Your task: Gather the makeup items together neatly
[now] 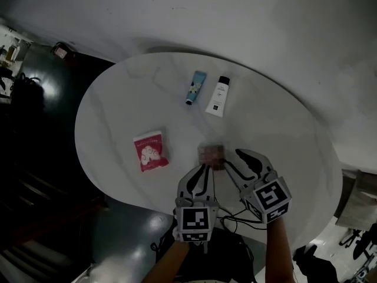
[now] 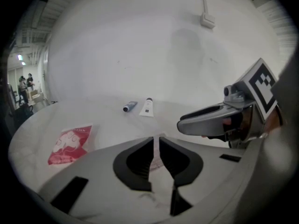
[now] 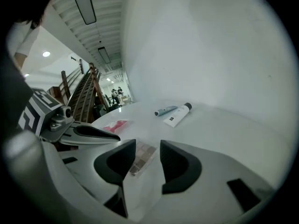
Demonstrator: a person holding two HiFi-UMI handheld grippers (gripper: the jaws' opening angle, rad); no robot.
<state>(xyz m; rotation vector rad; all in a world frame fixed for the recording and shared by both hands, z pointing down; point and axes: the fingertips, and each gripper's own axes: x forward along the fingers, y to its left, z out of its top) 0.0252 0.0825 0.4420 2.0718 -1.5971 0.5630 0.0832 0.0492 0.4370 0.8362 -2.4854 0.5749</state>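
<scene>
Early days: nothing gathered yet. The eyeshadow palette (image 1: 212,154) lies mid-surface (image 1: 118,111), with the red sachet (image 1: 151,150) well apart at its 9 o'clock and the blue tube (image 1: 196,88) and white tube (image 1: 217,96), side by side, off at 12 o'clock. The right gripper (image 3: 142,152) has its fingers spread either side of the palette, not pinching. The left gripper (image 2: 155,148) has its fingers barely parted and holds nothing.

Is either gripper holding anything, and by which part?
Right gripper: nothing, jaws apart before the eyeshadow palette. Left gripper: nearly closed at the palette's edge; hold cannot be told.
</scene>
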